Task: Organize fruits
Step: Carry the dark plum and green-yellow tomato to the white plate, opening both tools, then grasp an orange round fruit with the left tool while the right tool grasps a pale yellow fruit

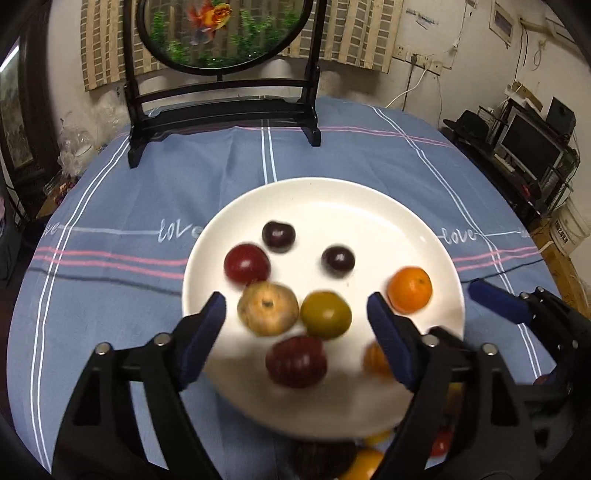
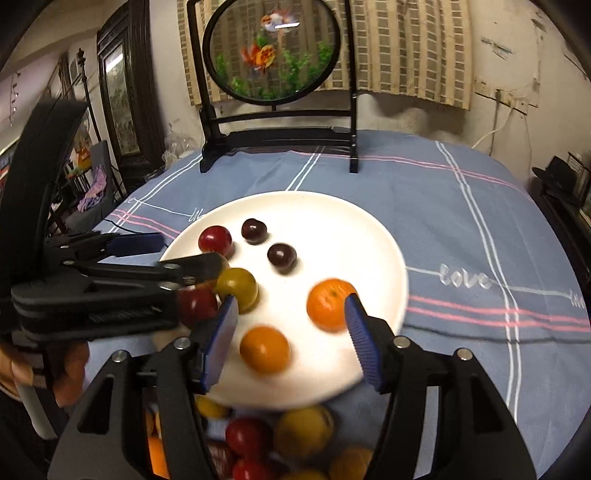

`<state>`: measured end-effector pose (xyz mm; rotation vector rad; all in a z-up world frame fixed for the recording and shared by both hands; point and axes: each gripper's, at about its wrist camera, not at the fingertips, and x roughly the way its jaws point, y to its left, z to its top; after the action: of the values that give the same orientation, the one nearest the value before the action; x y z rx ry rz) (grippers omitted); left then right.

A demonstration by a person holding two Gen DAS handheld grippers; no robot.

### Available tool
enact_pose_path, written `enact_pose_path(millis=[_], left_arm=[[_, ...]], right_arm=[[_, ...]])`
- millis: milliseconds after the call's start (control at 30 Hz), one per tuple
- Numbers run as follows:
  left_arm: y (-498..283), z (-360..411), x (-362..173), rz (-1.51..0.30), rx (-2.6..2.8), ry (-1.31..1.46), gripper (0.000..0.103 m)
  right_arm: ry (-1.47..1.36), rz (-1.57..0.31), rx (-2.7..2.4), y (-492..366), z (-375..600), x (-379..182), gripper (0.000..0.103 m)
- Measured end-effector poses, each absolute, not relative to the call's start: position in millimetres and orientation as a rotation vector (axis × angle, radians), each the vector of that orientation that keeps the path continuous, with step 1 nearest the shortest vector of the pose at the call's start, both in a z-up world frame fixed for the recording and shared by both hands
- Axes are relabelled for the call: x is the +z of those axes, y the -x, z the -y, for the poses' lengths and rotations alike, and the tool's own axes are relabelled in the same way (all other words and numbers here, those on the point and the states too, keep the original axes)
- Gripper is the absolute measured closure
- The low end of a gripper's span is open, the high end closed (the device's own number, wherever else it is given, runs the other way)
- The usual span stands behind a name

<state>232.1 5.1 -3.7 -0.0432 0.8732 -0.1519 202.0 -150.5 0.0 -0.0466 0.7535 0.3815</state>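
1. A white plate [image 1: 321, 199] sits near the middle of the tabletop, on a blue checked cloth [image 1: 147, 192], in front of a dark-framed goldfish screen [image 1: 221, 33] at the far edge.
2. The left gripper [image 1: 295, 317] hangs over the plate's near rim with its jaws spread wide and nothing clamped. Between and just ahead of its fingers lie a tan fruit [image 1: 267, 308], a green-yellow fruit [image 1: 325, 314] and a dark red fruit [image 1: 296, 361].
3. The right gripper [image 2: 291, 317] is also parted and grips nothing. An orange [image 2: 264, 349] lies on the plate between its fingers; a second orange [image 2: 327, 304] sits by the right finger's tip, contact unclear.
4. Two dark plums [image 1: 279, 236] and a red fruit [image 1: 246, 263] lie farther in on the plate.
5. More loose fruit [image 2: 303, 430] lies on the cloth off the plate's near rim, under the right gripper.
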Motion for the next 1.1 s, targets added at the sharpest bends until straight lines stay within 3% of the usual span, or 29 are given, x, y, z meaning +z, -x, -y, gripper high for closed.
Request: enact_pose_path(millis=[533,1100], left_arm=[[-132,-24,-15,-0.879,-0.092,0.049,0.011],[-88,-34,-38,-0.934,-0.093,0.010,0.010]], right_arm=[[-0.063,-0.768,0.292,-109,210,-13,0.035],[-0.060,-0.815,0.344,-66,212,-36,0.034]])
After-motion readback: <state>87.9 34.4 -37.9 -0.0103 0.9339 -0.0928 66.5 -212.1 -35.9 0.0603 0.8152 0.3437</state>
